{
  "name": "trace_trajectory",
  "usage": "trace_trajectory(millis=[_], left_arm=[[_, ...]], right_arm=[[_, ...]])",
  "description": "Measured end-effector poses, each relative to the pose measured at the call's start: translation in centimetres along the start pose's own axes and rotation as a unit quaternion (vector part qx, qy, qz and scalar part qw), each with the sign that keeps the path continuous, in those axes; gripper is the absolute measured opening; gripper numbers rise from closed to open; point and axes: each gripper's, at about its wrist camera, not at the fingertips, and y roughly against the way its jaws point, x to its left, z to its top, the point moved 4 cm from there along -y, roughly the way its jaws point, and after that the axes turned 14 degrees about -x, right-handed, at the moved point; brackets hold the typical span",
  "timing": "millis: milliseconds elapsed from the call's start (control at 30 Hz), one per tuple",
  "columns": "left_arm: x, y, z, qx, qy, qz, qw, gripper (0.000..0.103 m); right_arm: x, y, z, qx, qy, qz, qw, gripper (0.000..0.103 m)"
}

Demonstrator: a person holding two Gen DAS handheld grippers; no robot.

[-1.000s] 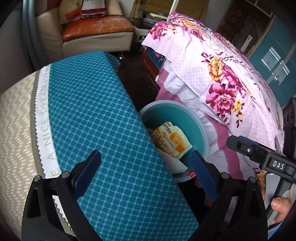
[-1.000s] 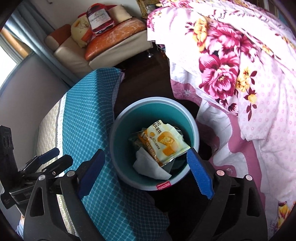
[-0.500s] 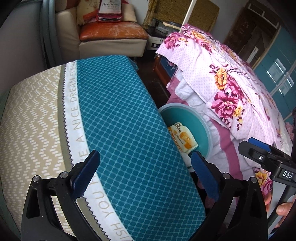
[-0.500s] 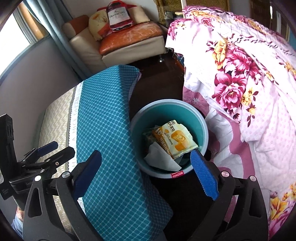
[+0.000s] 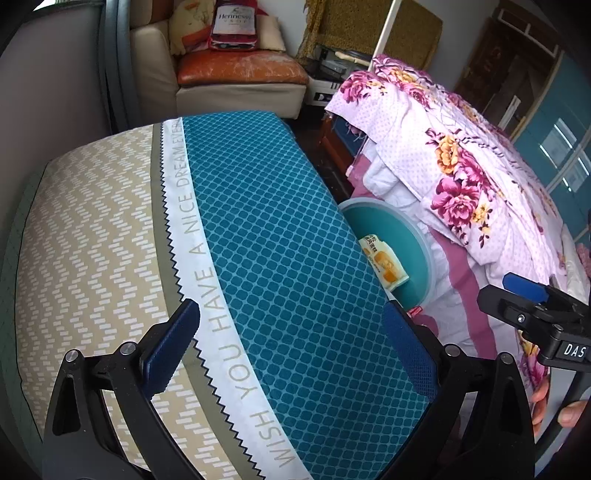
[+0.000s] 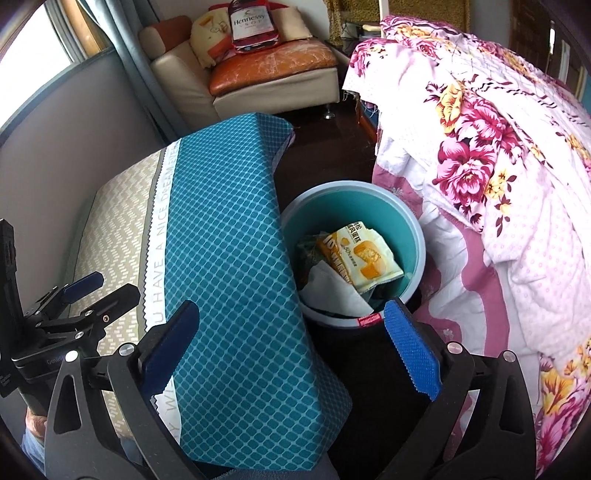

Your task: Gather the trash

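Observation:
A round teal trash bin (image 6: pixel 413 221) stands on the dark floor between the cloth-covered table and the bed. It holds a yellow snack wrapper (image 6: pixel 358 254), a white tissue (image 6: pixel 332 291) and darker scraps. In the left wrist view the bin (image 5: pixel 399 225) is half hidden by the table edge, with the wrapper (image 5: pixel 384 262) showing. My left gripper (image 5: pixel 291 350) is open and empty above the table. My right gripper (image 6: pixel 291 350) is open and empty, above and short of the bin. Each gripper also shows in the other's view: the right one (image 5: pixel 532 295), the left one (image 6: pixel 85 295).
A table under a teal and beige cloth (image 5: pixel 258 240) fills the left. A bed with a pink floral quilt (image 6: pixel 480 147) lies right of the bin. An armchair (image 6: pixel 273 74) with an orange cushion and a bottle-shaped pillow (image 6: pixel 251 22) stands at the back.
Both grippers have pulled back and up from the bin, so it looks smaller and farther away. The left view has swung over the table. Both stay open and empty.

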Motion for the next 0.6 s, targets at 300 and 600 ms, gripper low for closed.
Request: trace_trajectory(millis=[300,600], left_arm=[[0.5,1.2,-0.4,-0.019,0.002,0.002,0.9998,0.099],[0.5,1.2,-0.8,-0.019,-0.004,0.0,0.9998,0.099]], right_arm=[[0.4,0.4,-0.5,-0.001,0.004,-0.004,1.0,0.096],[0.5,0.3,-0.6,0.003,0.002,-0.005,1.0,0.096]])
